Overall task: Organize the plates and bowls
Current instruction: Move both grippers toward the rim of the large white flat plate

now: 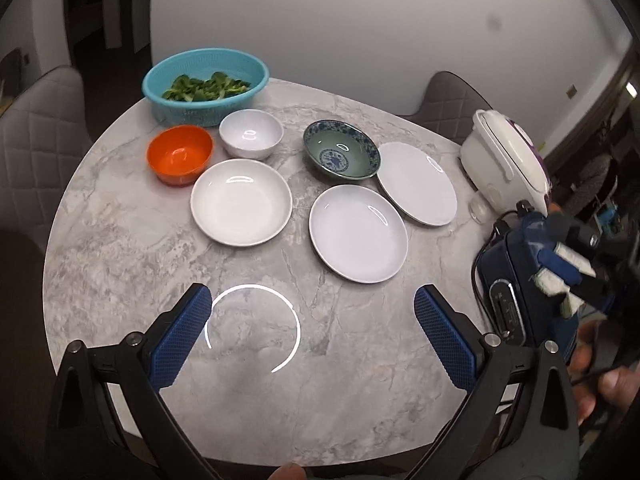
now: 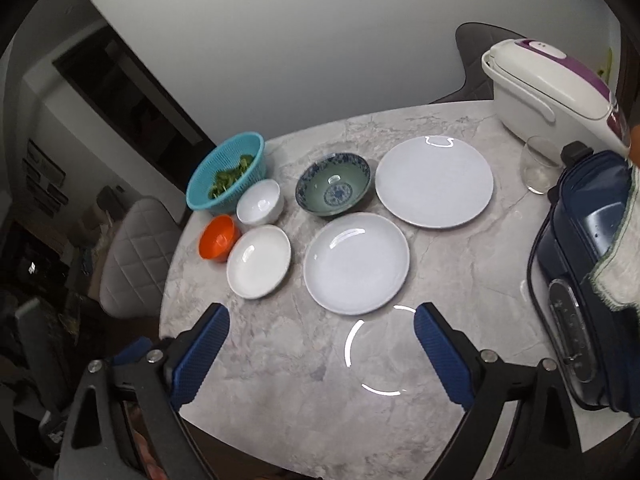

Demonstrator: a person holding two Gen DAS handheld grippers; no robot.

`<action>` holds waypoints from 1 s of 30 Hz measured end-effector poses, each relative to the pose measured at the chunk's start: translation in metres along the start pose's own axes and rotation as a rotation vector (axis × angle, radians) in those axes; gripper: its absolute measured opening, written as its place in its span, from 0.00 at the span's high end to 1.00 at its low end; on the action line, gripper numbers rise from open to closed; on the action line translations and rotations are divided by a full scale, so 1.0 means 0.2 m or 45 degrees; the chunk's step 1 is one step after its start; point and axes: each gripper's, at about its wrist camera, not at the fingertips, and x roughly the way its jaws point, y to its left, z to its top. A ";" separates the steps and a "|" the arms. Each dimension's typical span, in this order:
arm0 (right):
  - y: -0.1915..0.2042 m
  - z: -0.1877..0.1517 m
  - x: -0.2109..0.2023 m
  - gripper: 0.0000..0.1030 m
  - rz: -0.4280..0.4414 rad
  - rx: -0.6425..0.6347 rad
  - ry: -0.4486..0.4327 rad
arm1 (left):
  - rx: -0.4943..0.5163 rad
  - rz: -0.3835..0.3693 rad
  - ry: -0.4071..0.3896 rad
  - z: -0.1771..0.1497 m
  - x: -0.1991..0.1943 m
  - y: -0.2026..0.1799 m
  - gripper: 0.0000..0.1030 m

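On the round marble table (image 1: pixel 120 240) lie three white plates: a deep one at the left (image 1: pixel 241 202) (image 2: pixel 259 261), a middle one (image 1: pixel 358 233) (image 2: pixel 356 263) and a far right one (image 1: pixel 417 183) (image 2: pixel 434 181). Behind them stand an orange bowl (image 1: pixel 180 155) (image 2: pixel 218 237), a white bowl (image 1: pixel 251 133) (image 2: pixel 259 201) and a blue-patterned bowl (image 1: pixel 341 154) (image 2: pixel 333 188). My left gripper (image 1: pixel 312 320) is open and empty above the near table. My right gripper (image 2: pixel 322 340) is open and empty, just in front of the middle plate. The right gripper also shows at the right edge of the left wrist view (image 1: pixel 568 276).
A teal basket of greens (image 1: pixel 205 85) (image 2: pixel 226 172) stands at the far left. A white rice cooker (image 2: pixel 552 84) (image 1: pixel 504 156), a clear glass (image 2: pixel 540 166) and a dark blue appliance (image 2: pixel 588 280) (image 1: pixel 516 280) with a cloth (image 2: pixel 622 256) over it line the right side. Chairs surround the table.
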 end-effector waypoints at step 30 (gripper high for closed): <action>-1.11 0.03 0.86 0.20 0.303 1.253 -0.275 | 1.063 -0.267 0.683 1.75 2.17 -1.04 0.20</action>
